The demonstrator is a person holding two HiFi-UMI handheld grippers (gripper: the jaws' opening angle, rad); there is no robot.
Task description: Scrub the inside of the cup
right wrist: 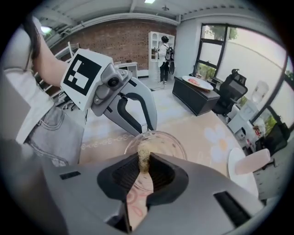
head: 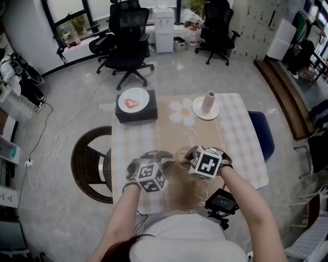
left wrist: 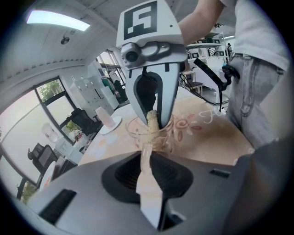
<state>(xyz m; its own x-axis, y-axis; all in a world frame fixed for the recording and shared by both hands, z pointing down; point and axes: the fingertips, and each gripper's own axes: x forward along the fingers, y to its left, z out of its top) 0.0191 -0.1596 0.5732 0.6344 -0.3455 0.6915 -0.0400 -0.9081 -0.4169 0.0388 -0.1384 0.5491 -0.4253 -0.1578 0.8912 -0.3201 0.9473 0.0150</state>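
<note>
head view: clear cup (right wrist: 169,145) sits lower centre of frame, at the near end of the table (head: 238,138), between both grippers. left gripper (left wrist: 147,155): jaws nearly together, pinched on the cup's rim wall. right gripper (right wrist: 143,160): jaws narrow, clamped on a tan fibrous scrubber (left wrist: 152,120), whose end reaches down inside the cup. cannot tell whether the cup base rests on the cloth.

I am in an office. Beyond my worktop (head: 236,138) stand black swivel chairs (head: 128,48) and a white water dispenser (head: 164,30) below tall windows (head: 64,13). Grey lockers (head: 256,15) line the wall at its far right. Behind it are a brick wall (right wrist: 119,41) and white shelving (right wrist: 156,43).
</note>
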